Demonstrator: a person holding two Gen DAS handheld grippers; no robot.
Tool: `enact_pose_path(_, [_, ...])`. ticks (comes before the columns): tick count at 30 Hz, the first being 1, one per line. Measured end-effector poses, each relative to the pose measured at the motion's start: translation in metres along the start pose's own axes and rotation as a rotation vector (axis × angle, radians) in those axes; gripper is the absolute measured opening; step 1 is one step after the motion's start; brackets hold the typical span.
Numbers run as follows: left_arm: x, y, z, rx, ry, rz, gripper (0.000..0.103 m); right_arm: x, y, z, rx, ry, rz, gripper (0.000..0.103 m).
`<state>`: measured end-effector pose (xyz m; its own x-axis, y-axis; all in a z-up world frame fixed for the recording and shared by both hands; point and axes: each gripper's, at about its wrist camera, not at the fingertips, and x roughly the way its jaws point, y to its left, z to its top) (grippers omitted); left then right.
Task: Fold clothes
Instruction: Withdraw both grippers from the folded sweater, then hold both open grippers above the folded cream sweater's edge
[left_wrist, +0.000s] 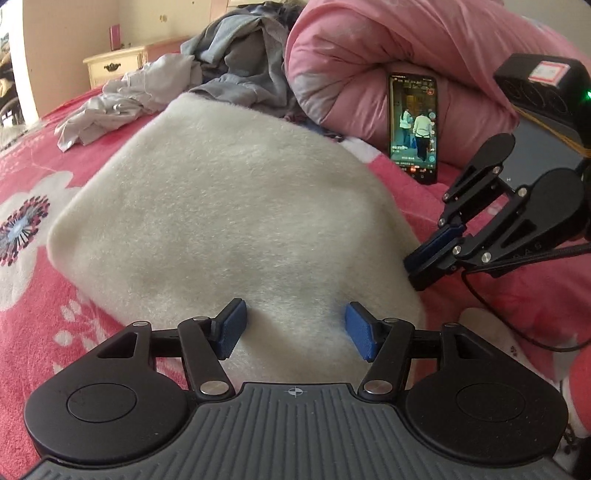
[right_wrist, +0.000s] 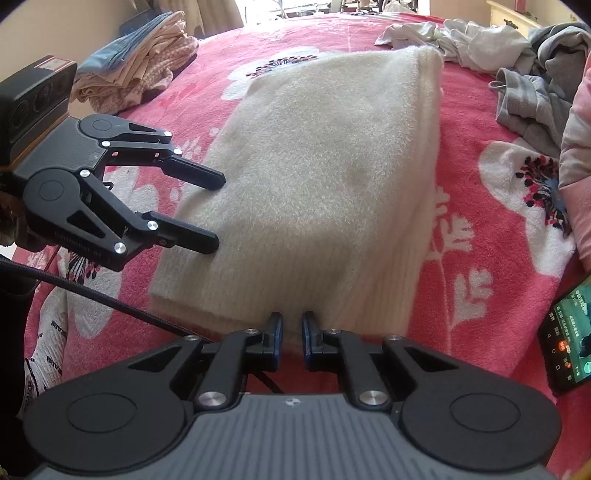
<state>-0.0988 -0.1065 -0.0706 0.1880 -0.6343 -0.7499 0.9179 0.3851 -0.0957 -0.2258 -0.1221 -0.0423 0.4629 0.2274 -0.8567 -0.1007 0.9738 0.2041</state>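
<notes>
Left wrist view: the folded cream sweater was seen lying on the pink floral bedspread, directly ahead of and beneath the left tool. In the right wrist view the same garment stretched away from the right tool, whose tips were set at its near edge.

The left tool was held released, its blue pads standing well apart over the near part of the sweater with nothing clamped between them; whether the pads brushed the fabric could not be told. The right tool was nearly clenched, only a narrow gap being left between its pads, which were placed against the sweater's ribbed hem; whether a pinch of fabric was caught there could not be told.

The sweater was seen as a thick, fuzzy, off-white block, folded into a rough rectangle with layered edges shown at the near side. A phone with a lit screen was propped against a pink quilt, and crumpled grey clothes were piled beyond the sweater.
</notes>
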Motion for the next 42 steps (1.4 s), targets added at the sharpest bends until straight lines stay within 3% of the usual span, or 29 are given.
enact_pose_path(35, [-0.004,-0.001,-0.002,0.007,0.005,-0.015,0.060,-0.009,-0.001,0.000,-0.029,0.037,-0.014,0.013])
enact_pose_path(39, [-0.023,-0.001,0.000,0.054,-0.019,-0.117,0.060,-0.038,-0.021,0.011,-0.004,-0.040,-0.010,0.013])
enact_pose_path(42, [-0.036,0.013,0.007,0.022,-0.056,-0.127,0.060,-0.058,-0.038,0.024,0.033,-0.114,-0.017,0.014])
